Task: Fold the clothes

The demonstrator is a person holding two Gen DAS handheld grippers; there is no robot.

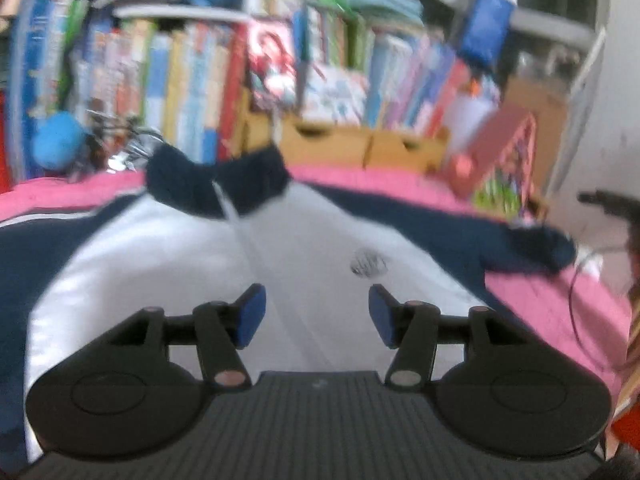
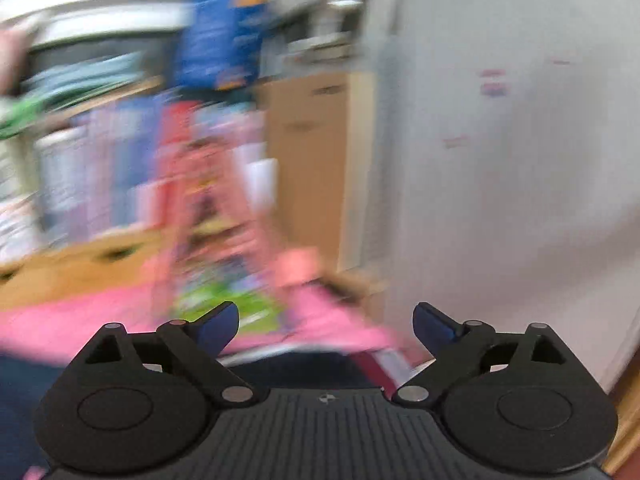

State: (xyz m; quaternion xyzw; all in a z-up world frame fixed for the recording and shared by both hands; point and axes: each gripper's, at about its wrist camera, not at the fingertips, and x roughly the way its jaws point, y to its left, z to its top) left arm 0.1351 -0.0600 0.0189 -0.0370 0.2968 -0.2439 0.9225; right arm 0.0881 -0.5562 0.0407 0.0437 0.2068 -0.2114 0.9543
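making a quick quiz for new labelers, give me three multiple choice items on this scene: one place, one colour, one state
1. Where does the jacket lie?
A. on the pink cover
B. on the bookshelf
C. in a drawer

2. What colour is its collar?
A. red
B. navy
C. yellow

3. How is the left gripper?
A. shut on the collar
B. shut on a sleeve
C. open, holding nothing

Key: 1 A, pink shows around the jacket; 2 B, the collar is dark blue against the white body; 3 C, only white fabric shows in the gap between its pads.
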